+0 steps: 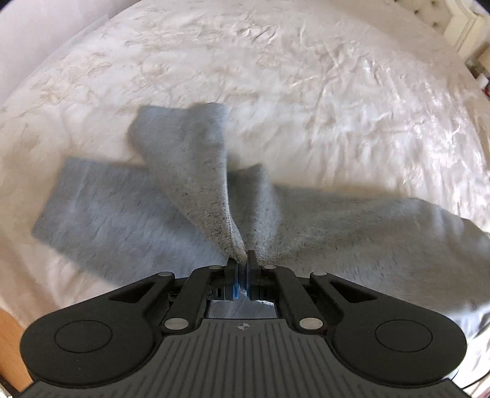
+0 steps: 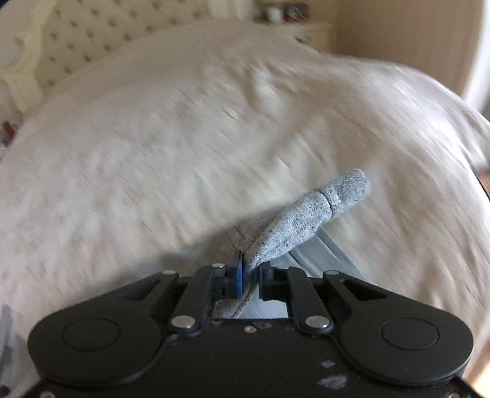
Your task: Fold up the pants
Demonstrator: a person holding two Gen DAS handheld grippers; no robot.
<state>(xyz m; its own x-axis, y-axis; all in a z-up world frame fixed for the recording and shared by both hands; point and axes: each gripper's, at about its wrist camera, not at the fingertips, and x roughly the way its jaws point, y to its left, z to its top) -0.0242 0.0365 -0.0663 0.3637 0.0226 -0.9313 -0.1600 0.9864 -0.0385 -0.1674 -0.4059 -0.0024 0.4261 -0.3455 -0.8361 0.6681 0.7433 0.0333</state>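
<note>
1. The left gripper (image 1: 242,260) is clenching a pinch of the grey pants (image 1: 128,199); its jaws are standing nearly together with cloth bunched between them. Holding the fabric up off the bed is, I judge, letting one layer swing over another.
2. The right gripper (image 2: 250,269) is likewise gripping a pinch of the pants (image 2: 294,229), and a tapered leg end with a ribbed cuff (image 2: 349,188) is sticking out ahead and to the right, raised above the bedspread.
3. In the left wrist view, the pants are lying near the viewer on the white bedspread (image 1: 275,76): one leg is stretching flat to the left, a second piece is rising from the jaws and running far-left across it, and the bulkier part is spreading right.
4. The long axis of the flat part is running roughly left to right; the lifted piece is crossing it diagonally. Blur is hiding the finer detail.
5. Far off, the tufted headboard (image 2: 92,27) is standing behind the bed.
</note>
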